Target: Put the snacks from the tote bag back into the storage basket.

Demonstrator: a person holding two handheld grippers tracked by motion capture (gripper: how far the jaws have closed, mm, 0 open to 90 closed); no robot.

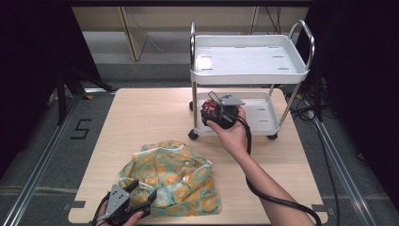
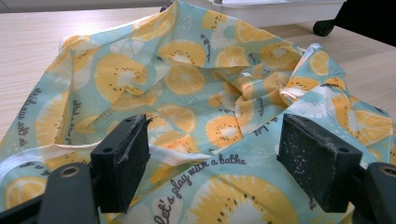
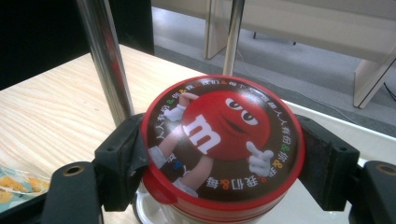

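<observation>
A round candy tub [image 3: 224,144] with a red lid showing a red cartoon candy figure sits upright, clamped at its lid rim, over the white cart's lower shelf [image 1: 263,115]. A crumpled lemon-print cloth [image 1: 171,176] lies on the table's near edge.

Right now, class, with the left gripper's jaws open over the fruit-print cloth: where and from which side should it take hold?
Grip the raised fold of the cloth lying between the left gripper's open jaws, coming down from the near edge. That ridge stands above the flat fabric, so the pads can likely pinch it without scraping the table.
</observation>
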